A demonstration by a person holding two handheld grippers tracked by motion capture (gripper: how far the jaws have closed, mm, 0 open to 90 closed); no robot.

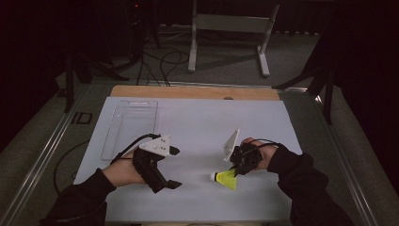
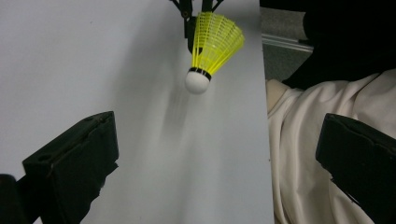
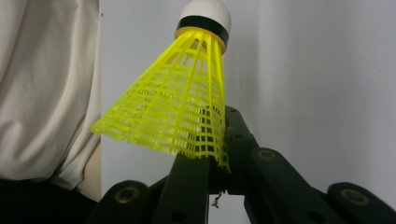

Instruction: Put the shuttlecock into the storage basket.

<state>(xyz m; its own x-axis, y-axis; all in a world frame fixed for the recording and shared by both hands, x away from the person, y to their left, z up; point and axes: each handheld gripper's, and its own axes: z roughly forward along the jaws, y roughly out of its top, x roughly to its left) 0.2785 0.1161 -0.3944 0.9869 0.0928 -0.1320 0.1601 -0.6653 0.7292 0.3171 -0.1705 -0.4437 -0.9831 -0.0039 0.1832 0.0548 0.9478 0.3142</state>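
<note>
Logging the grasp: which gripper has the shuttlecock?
The right gripper: its jaws are shut on the yellow shuttlecock skirt. The left gripper is open and holds nothing.

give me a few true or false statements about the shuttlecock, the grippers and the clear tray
1. The right gripper is shut on the yellow shuttlecock. True.
2. The left gripper grips the shuttlecock's cork. False: its jaws stand wide open, apart from it.
3. The shuttlecock is held by its white cork. False: the jaws pinch the skirt's rim.
4. The clear tray lies on the white sheet, on the left gripper's side. True.
5. The shuttlecock sits inside the tray. False: it is held off to the right.
</note>
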